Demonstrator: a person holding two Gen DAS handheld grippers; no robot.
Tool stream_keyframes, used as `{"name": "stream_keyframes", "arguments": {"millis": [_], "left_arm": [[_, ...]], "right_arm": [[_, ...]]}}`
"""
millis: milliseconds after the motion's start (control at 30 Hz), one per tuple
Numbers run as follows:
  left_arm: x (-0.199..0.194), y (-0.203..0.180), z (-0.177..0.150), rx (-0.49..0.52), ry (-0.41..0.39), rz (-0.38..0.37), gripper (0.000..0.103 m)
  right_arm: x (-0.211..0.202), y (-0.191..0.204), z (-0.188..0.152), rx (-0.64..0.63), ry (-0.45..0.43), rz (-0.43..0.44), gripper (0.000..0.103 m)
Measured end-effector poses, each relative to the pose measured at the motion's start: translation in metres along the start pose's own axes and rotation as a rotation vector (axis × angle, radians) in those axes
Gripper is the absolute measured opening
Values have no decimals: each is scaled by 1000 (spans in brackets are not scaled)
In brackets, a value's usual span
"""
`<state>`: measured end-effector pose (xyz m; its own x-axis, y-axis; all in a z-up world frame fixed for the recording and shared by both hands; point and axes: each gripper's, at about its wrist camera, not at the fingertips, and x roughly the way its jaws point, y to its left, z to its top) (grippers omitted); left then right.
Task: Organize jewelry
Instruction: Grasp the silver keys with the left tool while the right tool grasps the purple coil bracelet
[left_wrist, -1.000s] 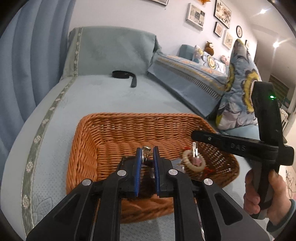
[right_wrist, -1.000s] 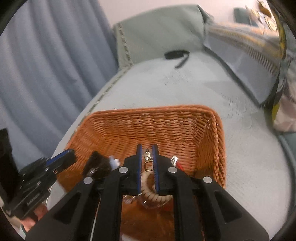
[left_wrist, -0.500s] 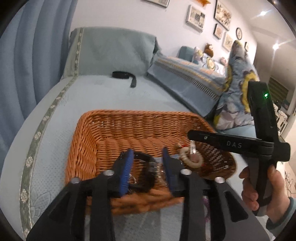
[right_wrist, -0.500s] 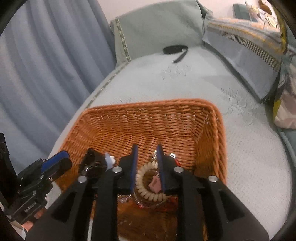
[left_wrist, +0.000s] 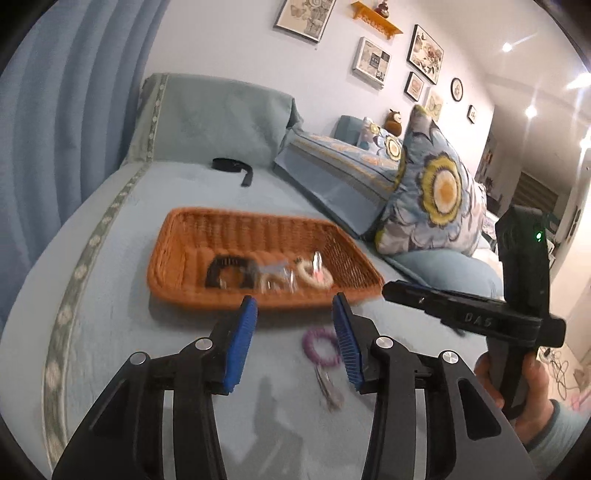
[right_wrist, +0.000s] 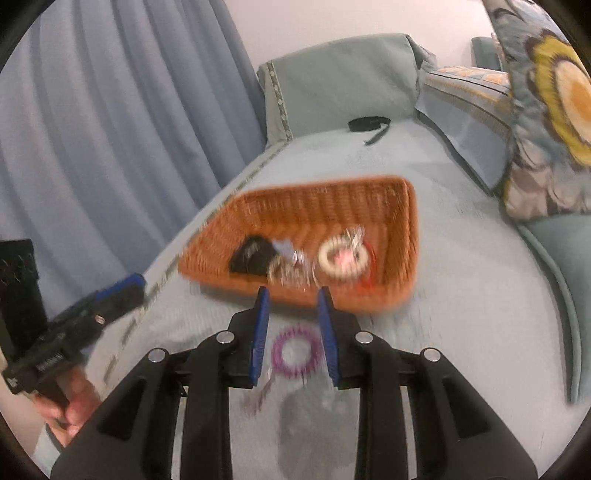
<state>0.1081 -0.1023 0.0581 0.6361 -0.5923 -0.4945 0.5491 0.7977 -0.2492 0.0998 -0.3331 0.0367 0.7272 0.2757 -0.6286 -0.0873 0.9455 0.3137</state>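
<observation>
Both grippers spread, empty: left gripper (left_wrist: 294, 306), right gripper (right_wrist: 293, 297). Purple bracelet (right_wrist: 295, 352) between right jaws; basket (right_wrist: 402, 295) just beyond.

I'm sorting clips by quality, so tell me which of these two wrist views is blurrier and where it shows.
Right wrist view: blurrier, with the wicker basket and purple coil bracelet smeared, while the right gripper stays sharp. Left wrist view: milder blur on the basket contents and bracelet; the framed pictures stay crisp, and ceiling lights flare at upper right.
</observation>
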Motion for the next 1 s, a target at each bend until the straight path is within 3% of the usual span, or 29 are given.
{"name": "stream_keyframes", "arguments": {"millis": [200,333,533,833,1000], "left_arm": [[-4,-7,-40,11,73,5,43],[4,-8,-53,7,116,-16,43],[25,-9,-63,-14,161,-44,43],[46,-20,-72,36,227,-27,43],[54,-28,-71,59,249,-29,43]], "right_arm": [[20,-6,-35,10,83,-44,25],[34,-10,-36,11,104,-68,44],[59,-3,-25,-40,133,-108,44],[89,11,-24,-105,211,-213,18],[72,-3,-34,-67,207,-272,17]]}}
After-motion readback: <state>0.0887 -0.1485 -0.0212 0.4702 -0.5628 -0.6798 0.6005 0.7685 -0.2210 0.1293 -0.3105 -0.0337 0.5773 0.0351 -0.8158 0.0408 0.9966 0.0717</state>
